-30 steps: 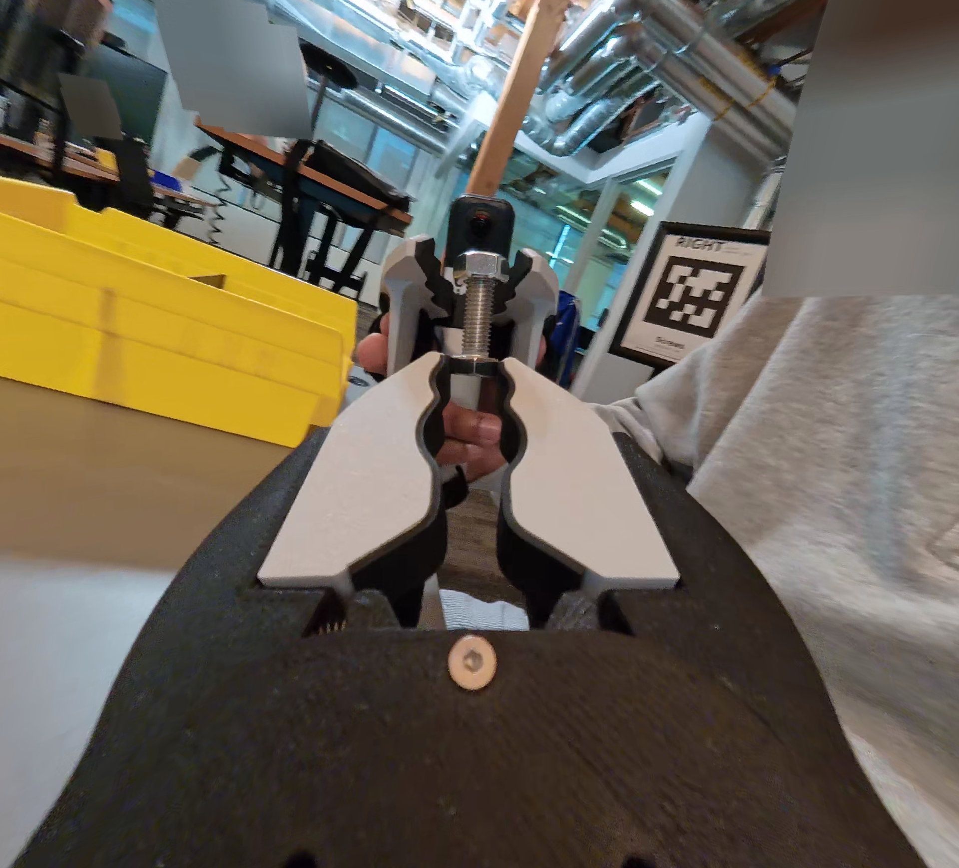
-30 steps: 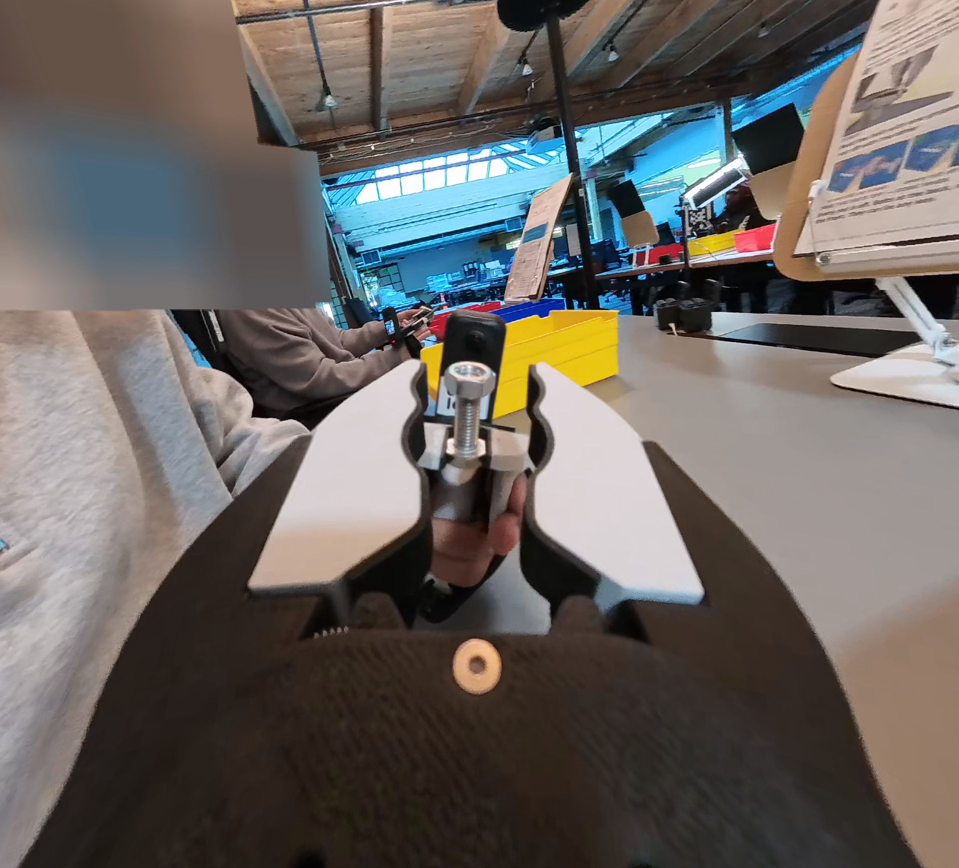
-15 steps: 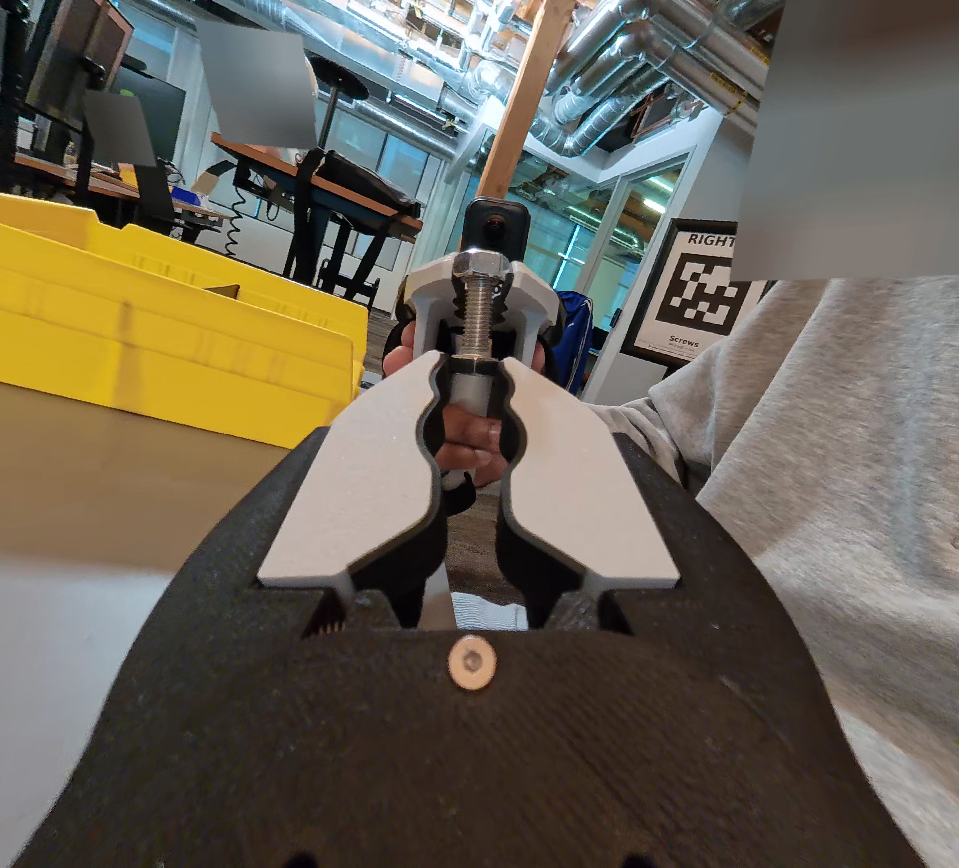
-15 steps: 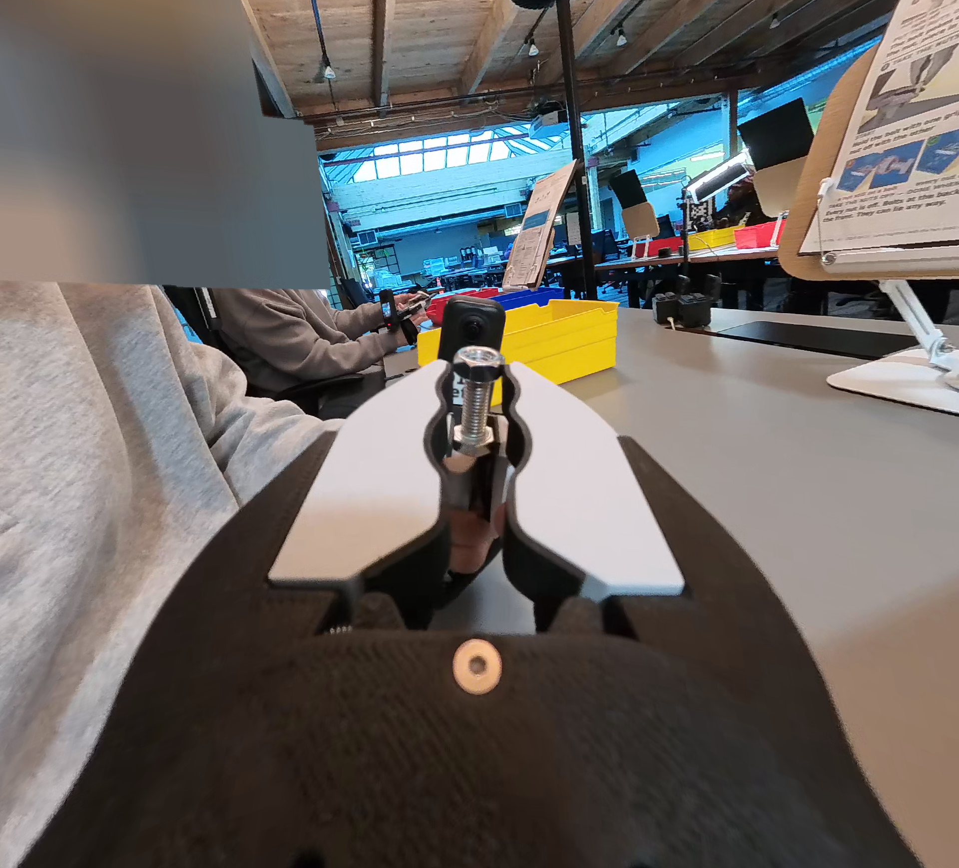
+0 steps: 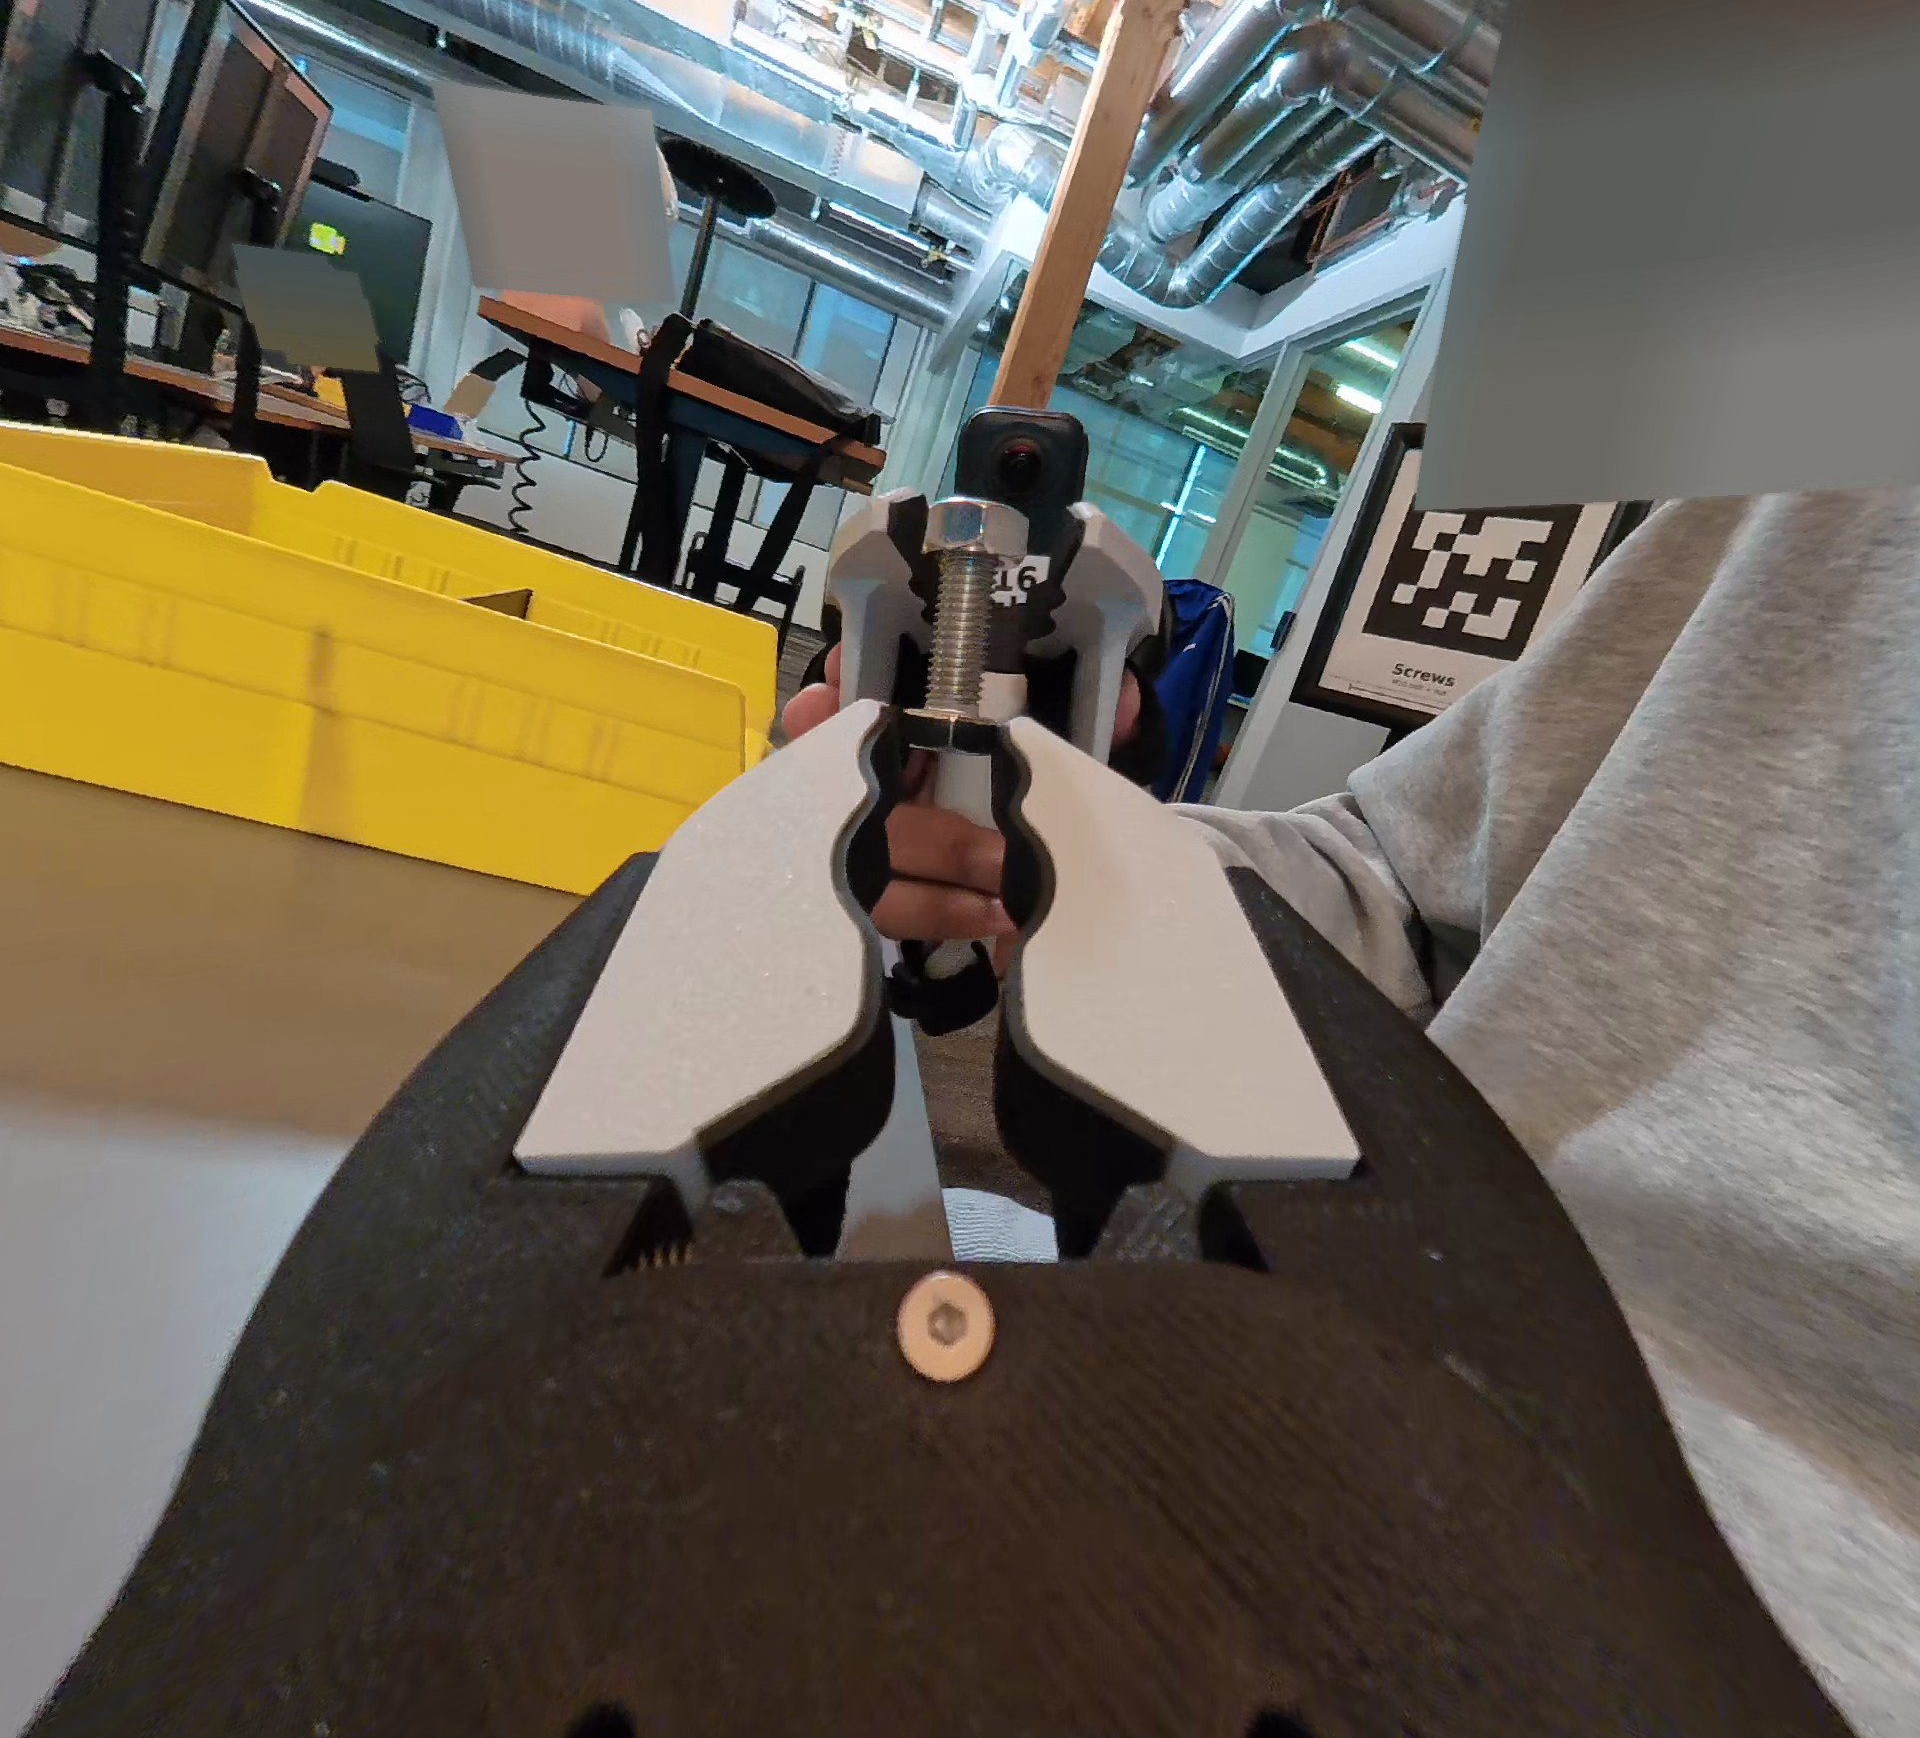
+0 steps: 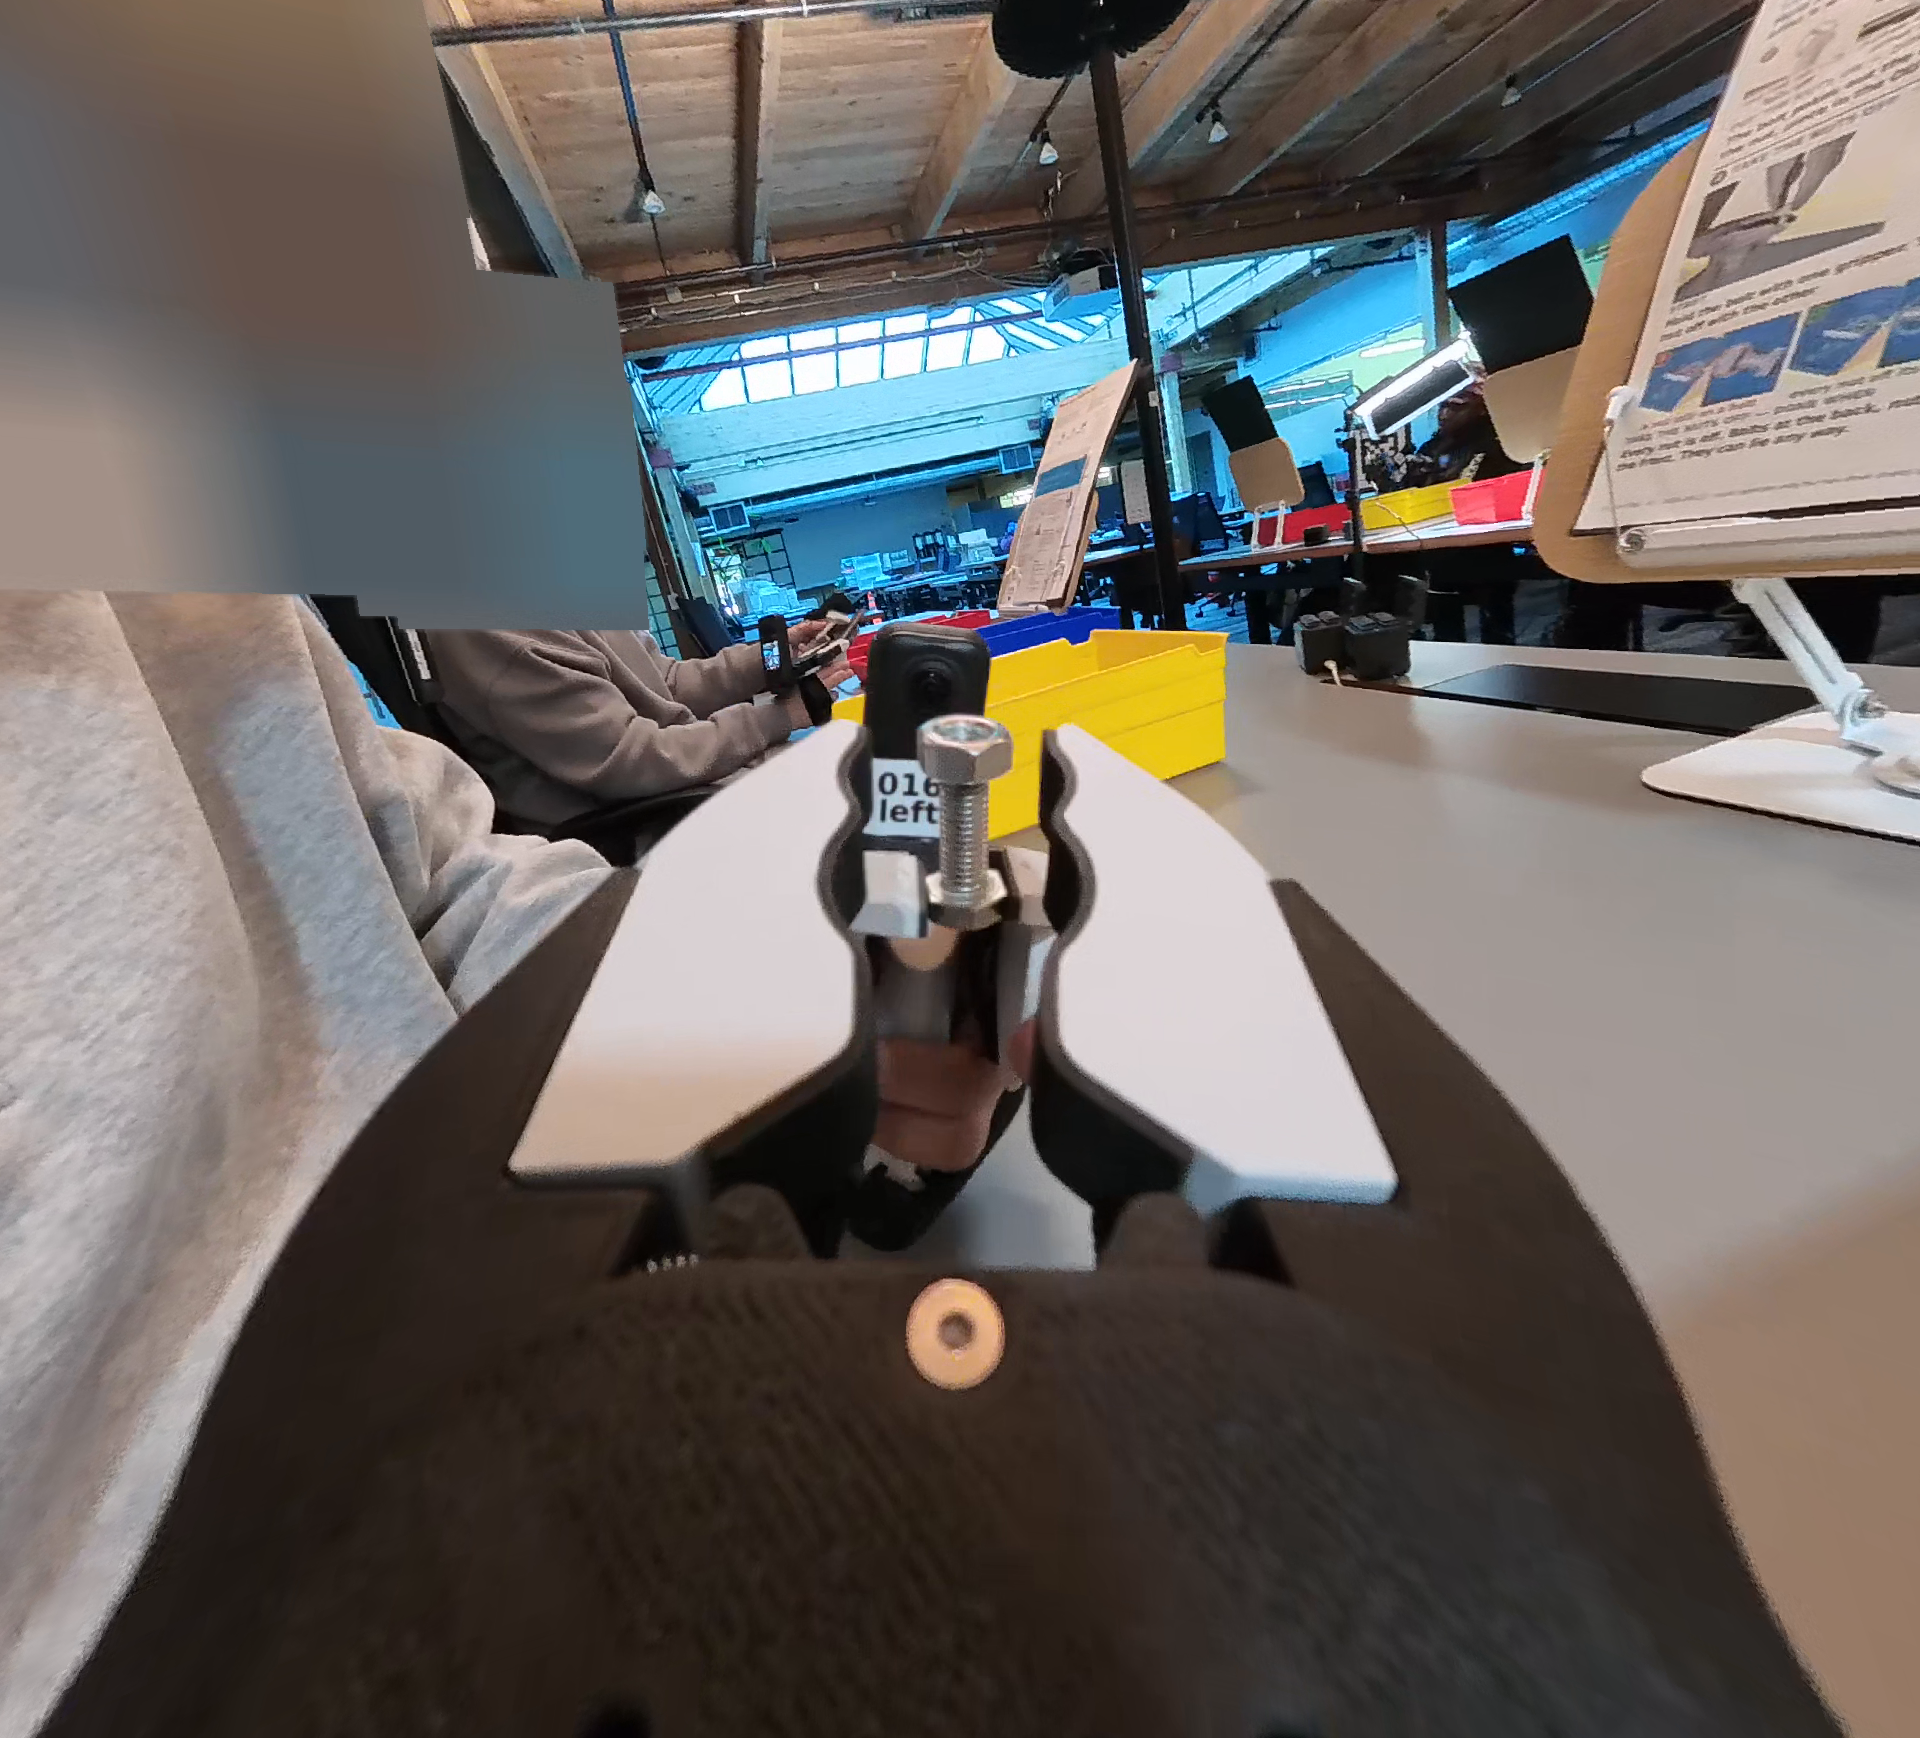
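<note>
Bolt is up in the air between the two tools, standing upright with its hex head on top, not lying on the surface. There's a nut threaded onto it, sitting low on the shank, well away from the head, with a good run of bare thread showing between the two. The left tool is clamped tight on that nut, fingertips pinching it from both sides, so it's carrying the whole thing. The right tool faces it from the other side with its fingers spread apart; the bolt head sits in the gap and, from the right wrist view, neither finger looks like it's touching the metal. Around it in the left wrist view: a yellow bin sits on the surface off to the left, a framed black-and-white marker board stands behind on the right, and the person's grey sleeve fills the right edge. How far the thread goes below the nut I can't tell, the fingers hide it.
</note>
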`<state>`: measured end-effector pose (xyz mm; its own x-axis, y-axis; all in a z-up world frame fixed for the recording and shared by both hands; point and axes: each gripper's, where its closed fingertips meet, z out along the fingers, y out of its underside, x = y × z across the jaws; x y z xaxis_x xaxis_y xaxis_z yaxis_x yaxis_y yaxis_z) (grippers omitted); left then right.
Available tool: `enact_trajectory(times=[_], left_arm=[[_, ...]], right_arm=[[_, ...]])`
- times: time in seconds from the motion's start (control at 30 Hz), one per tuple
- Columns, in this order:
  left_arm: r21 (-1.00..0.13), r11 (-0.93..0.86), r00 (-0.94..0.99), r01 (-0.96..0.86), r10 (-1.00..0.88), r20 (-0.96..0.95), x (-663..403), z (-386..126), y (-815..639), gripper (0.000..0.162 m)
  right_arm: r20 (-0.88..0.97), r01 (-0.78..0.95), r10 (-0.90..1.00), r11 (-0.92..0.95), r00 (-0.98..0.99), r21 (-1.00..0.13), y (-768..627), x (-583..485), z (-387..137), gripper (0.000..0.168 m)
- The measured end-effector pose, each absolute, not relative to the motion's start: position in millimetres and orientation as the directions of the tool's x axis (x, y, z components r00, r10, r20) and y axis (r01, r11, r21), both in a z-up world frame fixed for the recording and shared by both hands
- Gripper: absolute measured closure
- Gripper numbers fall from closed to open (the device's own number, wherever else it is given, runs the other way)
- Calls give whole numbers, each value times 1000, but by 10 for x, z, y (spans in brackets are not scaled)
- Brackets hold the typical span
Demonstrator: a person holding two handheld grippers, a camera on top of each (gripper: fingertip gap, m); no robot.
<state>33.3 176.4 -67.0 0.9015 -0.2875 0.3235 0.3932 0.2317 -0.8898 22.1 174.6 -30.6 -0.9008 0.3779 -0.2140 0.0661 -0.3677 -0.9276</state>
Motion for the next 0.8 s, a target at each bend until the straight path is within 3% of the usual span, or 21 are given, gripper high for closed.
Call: enact_trajectory(times=[0.27, 0.57, 0.67, 0.8], left_arm=[[-888, 237, 901, 395, -287, 325, 321, -665, 1760, 145], [-906, 241, 929, 348, -221, 298, 273, -694, 1778, 145], [-923, 209, 935, 323, -219, 278, 318, -739, 1814, 145], [-946, 167, 944, 277, -229, 236, 421, -797, 1864, 145]], right_arm=[[-213, 58, 419, -353, -883, -934, 1812, 162, -340, 156], [-175, 29, 433, -323, -884, -946, 1692, 209, -334, 137], [-180, 43, 425, -312, -887, -949, 1663, 208, -361, 136], [-161, 41, 428, -276, -889, -960, 1636, 212, -401, 149]])
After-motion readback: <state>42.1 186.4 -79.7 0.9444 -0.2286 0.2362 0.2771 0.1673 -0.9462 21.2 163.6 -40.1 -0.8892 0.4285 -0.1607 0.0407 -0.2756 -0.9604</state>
